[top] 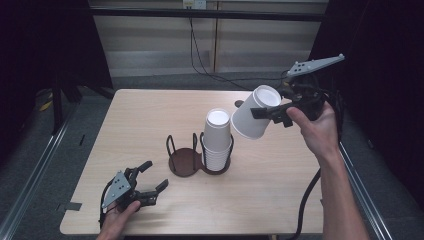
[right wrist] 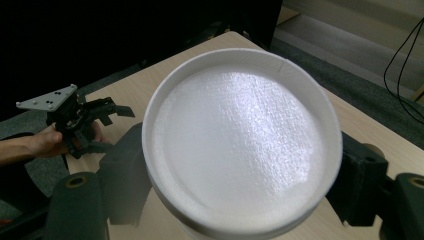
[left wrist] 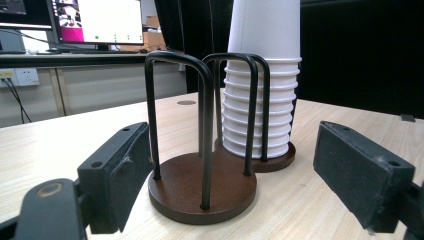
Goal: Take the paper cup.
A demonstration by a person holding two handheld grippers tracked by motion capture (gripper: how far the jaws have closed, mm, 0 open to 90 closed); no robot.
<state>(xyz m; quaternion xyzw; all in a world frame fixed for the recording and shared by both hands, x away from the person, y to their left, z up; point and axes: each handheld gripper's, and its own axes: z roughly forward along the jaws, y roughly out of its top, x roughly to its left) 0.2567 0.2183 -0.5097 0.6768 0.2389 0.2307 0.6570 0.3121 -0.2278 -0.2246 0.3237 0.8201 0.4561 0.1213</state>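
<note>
The right claw point(top: 267, 114) grips a single white paper cup point(top: 254, 117), its black pads pressed on both sides of the cup's wall. The cup is held tilted in the air, bottom end towards the claw, just to the right of the stack of cups point(top: 217, 140) and slightly above its top. That stack stands upside down in the right ring of a dark wire cup holder point(top: 186, 161) on the worktop point(top: 270, 195). The left claw point(top: 150, 181) rests on the worktop near the holder's front left, its jaws open with nothing between them.
</note>
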